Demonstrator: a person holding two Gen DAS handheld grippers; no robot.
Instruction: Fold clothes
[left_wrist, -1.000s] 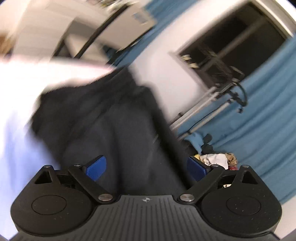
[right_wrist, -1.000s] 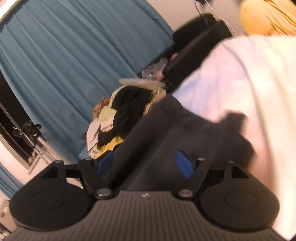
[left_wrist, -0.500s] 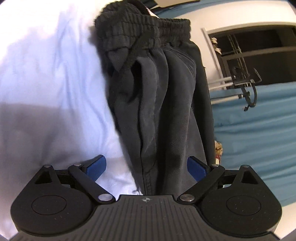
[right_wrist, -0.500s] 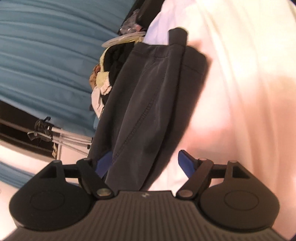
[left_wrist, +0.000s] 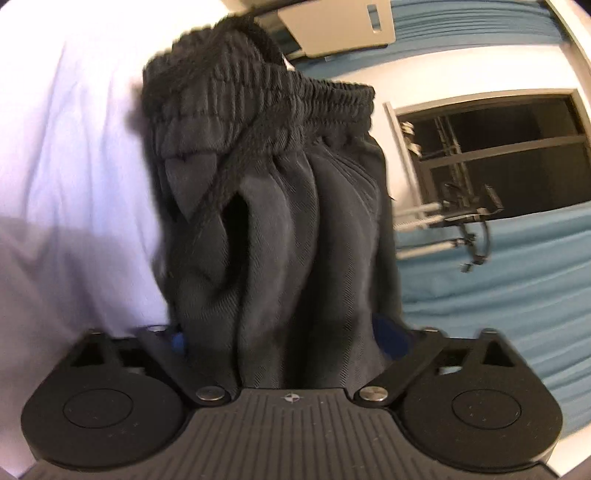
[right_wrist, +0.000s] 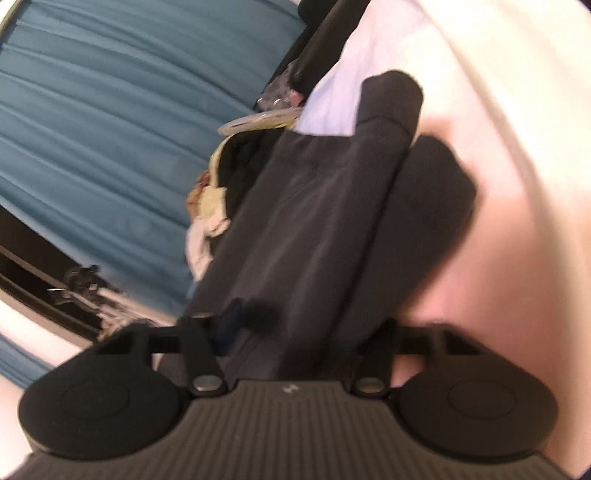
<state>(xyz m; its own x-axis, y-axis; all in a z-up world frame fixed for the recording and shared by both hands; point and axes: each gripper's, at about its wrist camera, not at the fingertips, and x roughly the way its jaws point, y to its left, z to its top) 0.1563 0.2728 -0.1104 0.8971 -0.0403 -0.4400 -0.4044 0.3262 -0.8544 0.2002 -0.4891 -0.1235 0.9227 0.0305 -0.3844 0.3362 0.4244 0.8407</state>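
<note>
A pair of dark grey trousers (left_wrist: 295, 221) lies on a white bed sheet (left_wrist: 74, 184), with the ribbed elastic waistband (left_wrist: 258, 99) at the far end in the left wrist view. My left gripper (left_wrist: 284, 336) straddles the bunched cloth. Its jaws are closing, and the blue pads (left_wrist: 388, 332) sit at the cloth's two sides. In the right wrist view the trousers (right_wrist: 314, 221) run away from me over the sheet (right_wrist: 498, 147) to a folded leg end. My right gripper (right_wrist: 299, 328) is closing around them, with its pads mostly hidden in the blurred cloth.
A heap of mixed clothes (right_wrist: 210, 206) lies beyond the trousers by the bed's edge. Blue curtains (right_wrist: 110, 129) hang behind it. In the left wrist view there are a dark window (left_wrist: 498, 155), a metal stand (left_wrist: 461, 221) and a white panel (left_wrist: 340, 26).
Both grippers have come down onto the trousers, which have dropped from hanging to lying on the sheet. Both pairs of jaws have narrowed around the cloth since half a second ago.
</note>
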